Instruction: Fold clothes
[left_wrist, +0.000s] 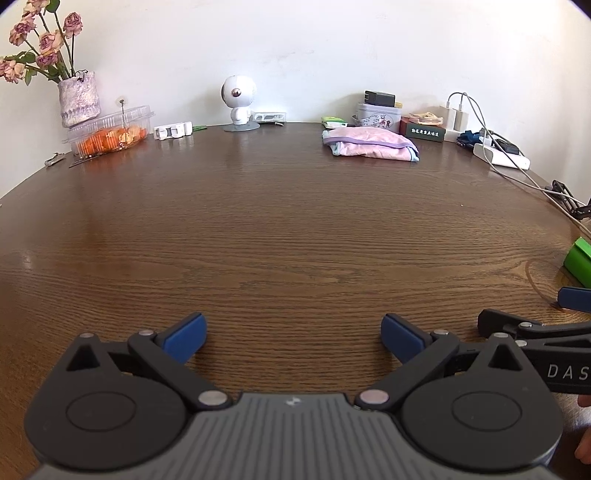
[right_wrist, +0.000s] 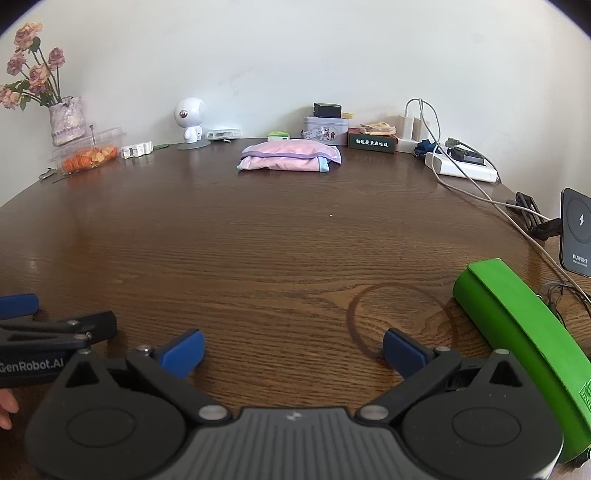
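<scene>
A pink garment with purple and light-blue trim (left_wrist: 369, 144) (right_wrist: 290, 158) lies folded in a flat bundle at the far side of the brown wooden table (left_wrist: 288, 229) (right_wrist: 258, 243). My left gripper (left_wrist: 293, 338) hovers low over the near table edge, open, nothing between its blue pads. My right gripper (right_wrist: 293, 350) is beside it on the right, also open and empty. Both are far from the garment. The right gripper's side shows at the right edge of the left wrist view, and the left gripper's side at the left edge of the right wrist view.
Along the back wall stand a vase of dried roses (left_wrist: 79, 98), a clear box of orange pieces (left_wrist: 109, 134), a white robot figurine (left_wrist: 238, 103), a tin (right_wrist: 325, 129), chargers and a power strip (right_wrist: 461, 168) with trailing cables. A green case (right_wrist: 524, 332) lies near right.
</scene>
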